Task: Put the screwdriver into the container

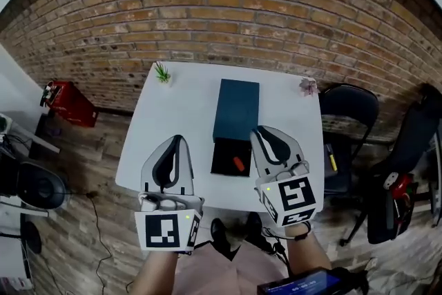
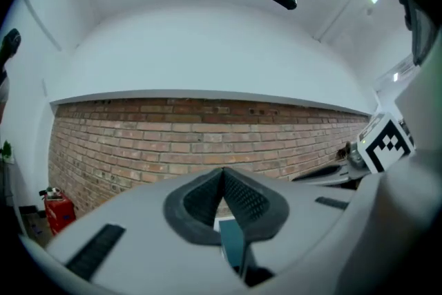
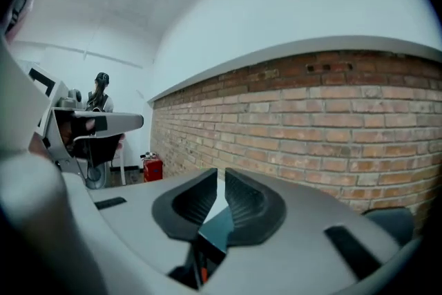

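Hazard: the task appears complete, so what remains is the withdrawal. A tool dropped back low could clip the container (image 1: 236, 109) at the rim of its open compartment. That could push it towards the table's near edge or tip out the contents.

Room: brick wall (image 1: 221, 3) behind, wood-pattern floor (image 1: 103, 148). A black chair (image 1: 349, 107) stands just beside the table on the right, a red object (image 1: 65, 101) on the floor at left.

Table (image 1: 186, 121): white and mostly bare, with a small green plant (image 1: 162, 72) and a pinkish one (image 1: 308, 86) at the far corners.

Container: teal upper section, black compartment open towards the person, central on the table.

Left tool (image 2: 222, 170): clenched, tips meeting, nothing between them; held up clear of the table.

Right tool (image 3: 221, 174): jaws a narrow slit apart, pressing on nothing; likewise held clear.

Screwdriver (image 1: 238, 163): orange handle showing, lying inside the black compartment, apart from both tools.
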